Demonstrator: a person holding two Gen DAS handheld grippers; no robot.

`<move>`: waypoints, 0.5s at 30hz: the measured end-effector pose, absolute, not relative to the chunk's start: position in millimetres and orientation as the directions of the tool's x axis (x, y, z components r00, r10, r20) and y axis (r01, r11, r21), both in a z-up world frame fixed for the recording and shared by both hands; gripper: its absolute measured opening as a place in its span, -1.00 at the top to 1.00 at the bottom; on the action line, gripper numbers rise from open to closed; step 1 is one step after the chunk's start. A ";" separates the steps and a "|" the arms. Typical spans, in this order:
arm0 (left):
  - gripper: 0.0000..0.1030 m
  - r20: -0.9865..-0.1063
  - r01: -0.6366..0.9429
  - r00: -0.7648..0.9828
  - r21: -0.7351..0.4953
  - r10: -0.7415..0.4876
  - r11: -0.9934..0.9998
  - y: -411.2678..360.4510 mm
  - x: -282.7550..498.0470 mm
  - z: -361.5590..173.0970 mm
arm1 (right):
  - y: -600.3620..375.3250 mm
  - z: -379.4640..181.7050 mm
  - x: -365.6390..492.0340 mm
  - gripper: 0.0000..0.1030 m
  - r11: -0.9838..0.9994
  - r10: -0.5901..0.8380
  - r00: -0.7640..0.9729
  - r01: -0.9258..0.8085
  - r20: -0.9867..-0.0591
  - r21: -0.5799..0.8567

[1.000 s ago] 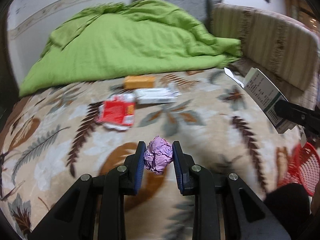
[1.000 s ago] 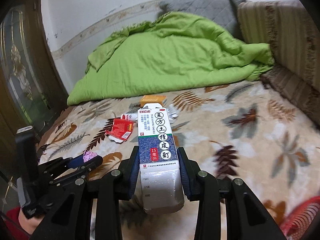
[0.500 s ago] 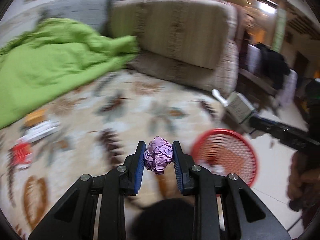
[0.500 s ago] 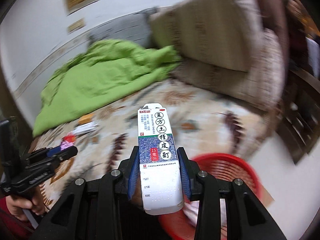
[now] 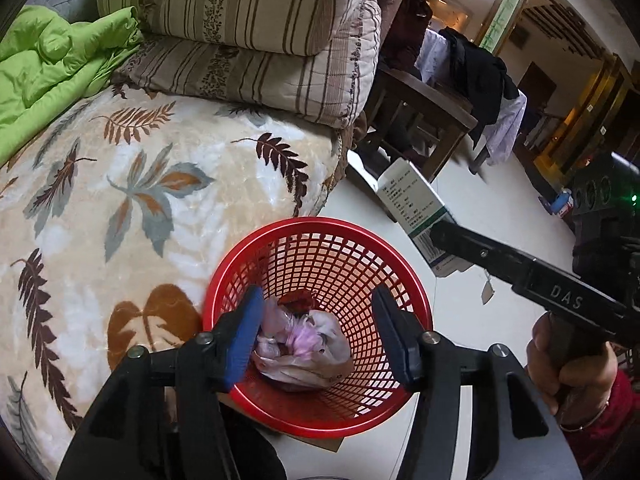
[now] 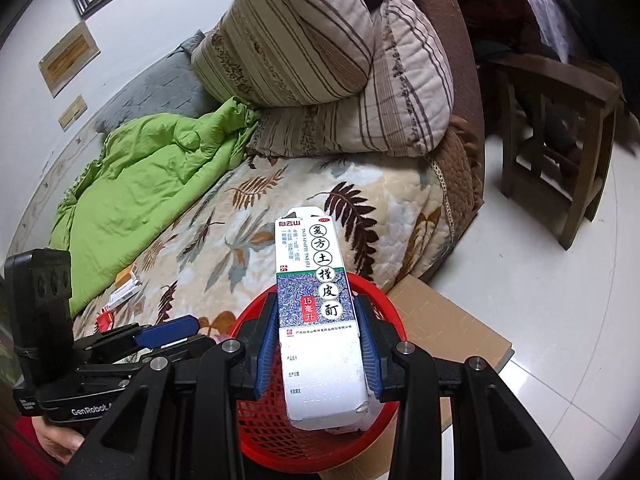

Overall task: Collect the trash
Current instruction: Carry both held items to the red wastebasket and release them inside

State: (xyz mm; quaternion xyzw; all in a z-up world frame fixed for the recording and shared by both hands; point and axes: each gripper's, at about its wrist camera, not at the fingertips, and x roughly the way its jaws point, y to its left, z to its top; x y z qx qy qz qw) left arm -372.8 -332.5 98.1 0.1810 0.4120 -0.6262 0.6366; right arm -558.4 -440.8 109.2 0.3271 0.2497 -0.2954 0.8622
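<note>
My left tool (image 5: 318, 332) has just spread its jaws above the red mesh basket (image 5: 320, 240), and the purple foil ball I carried from the bed now lies inside on the bagged rubbish. My right tool (image 6: 318, 344) clamps the medicine carton (image 6: 316, 308) over the basket, next to go.

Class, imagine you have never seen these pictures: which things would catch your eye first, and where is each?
The red basket on the floor beside the bed, holding crumpled trash under the open left gripper. Then the medicine box, clamped upright in the right gripper above that basket, and the green quilt on the bed.
</note>
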 end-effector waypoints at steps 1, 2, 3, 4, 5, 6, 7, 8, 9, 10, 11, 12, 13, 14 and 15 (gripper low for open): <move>-0.06 -0.750 0.946 -0.116 -0.283 -0.651 0.158 -331.1 -370.8 99.5 | -440.1 107.0 -558.8 0.23 0.612 -0.343 0.702 0.671 -0.624 0.419; -0.06 -0.748 0.946 -0.105 -0.279 -0.655 0.167 -329.1 -368.0 101.5 | -441.1 104.9 -557.6 0.23 0.612 -0.337 0.704 0.668 -0.625 0.423; -0.06 -0.746 0.945 -0.099 -0.278 -0.659 0.173 -328.0 -363.6 103.8 | -441.8 102.2 -556.1 0.21 0.612 -0.329 0.706 0.666 -0.627 0.427; -0.07 -0.742 0.943 -0.087 -0.276 -0.665 0.184 -324.8 -359.7 106.4 | -442.2 99.1 -554.8 0.20 0.613 -0.323 0.706 0.664 -0.631 0.429; -0.07 -0.738 0.942 -0.076 -0.274 -0.670 0.195 -322.0 -355.7 109.0 | -442.2 95.5 -551.6 0.20 0.613 -0.314 0.702 0.664 -0.639 0.428; -0.07 -0.735 0.940 -0.065 -0.272 -0.675 0.204 -318.8 -351.3 111.5 | -441.2 92.2 -548.7 0.20 0.616 -0.305 0.698 0.664 -0.648 0.425; -0.07 -0.731 0.938 -0.053 -0.271 -0.680 0.217 -315.3 -345.6 113.5 | -439.8 89.3 -545.5 0.14 0.618 -0.298 0.687 0.668 -0.662 0.415; -0.07 -0.728 0.934 -0.040 -0.270 -0.684 0.233 -311.2 -340.7 115.7 | -438.5 85.7 -542.0 -0.01 0.619 -0.299 0.670 0.678 -0.680 0.397; -0.07 -0.726 0.932 -0.033 -0.270 -0.686 0.242 -308.6 -337.7 116.8 | -437.9 84.4 -540.8 -0.12 0.615 -0.305 0.660 0.687 -0.687 0.387; -0.07 -0.723 0.928 -0.023 -0.272 -0.690 0.254 -305.0 -333.5 118.5 | -437.2 84.0 -541.3 -0.12 0.611 -0.313 0.656 0.693 -0.687 0.384; -0.07 -0.721 0.924 -0.016 -0.275 -0.692 0.265 -301.5 -329.4 119.9 | -436.5 85.2 -541.9 -0.12 0.610 -0.314 0.661 0.690 -0.681 0.389; -0.08 -0.720 0.920 -0.011 -0.279 -0.694 0.276 -298.2 -325.7 121.2 | -435.6 86.9 -541.8 -0.12 0.614 -0.315 0.664 0.688 -0.679 0.388; -0.08 -0.718 0.917 -0.008 -0.283 -0.696 0.282 -295.8 -322.6 121.8 | -434.3 89.2 -541.4 -0.12 0.617 -0.323 0.662 0.689 -0.677 0.379; -0.08 -0.715 0.913 -0.004 -0.287 -0.699 0.289 -292.0 -319.3 123.3 | -432.4 93.1 -540.8 -0.13 0.624 -0.335 0.661 0.690 -0.672 0.367; -0.08 -0.711 0.911 0.003 -0.289 -0.703 0.296 -288.0 -316.5 124.7 | -430.8 96.2 -539.7 -0.12 0.631 -0.336 0.666 0.684 -0.666 0.365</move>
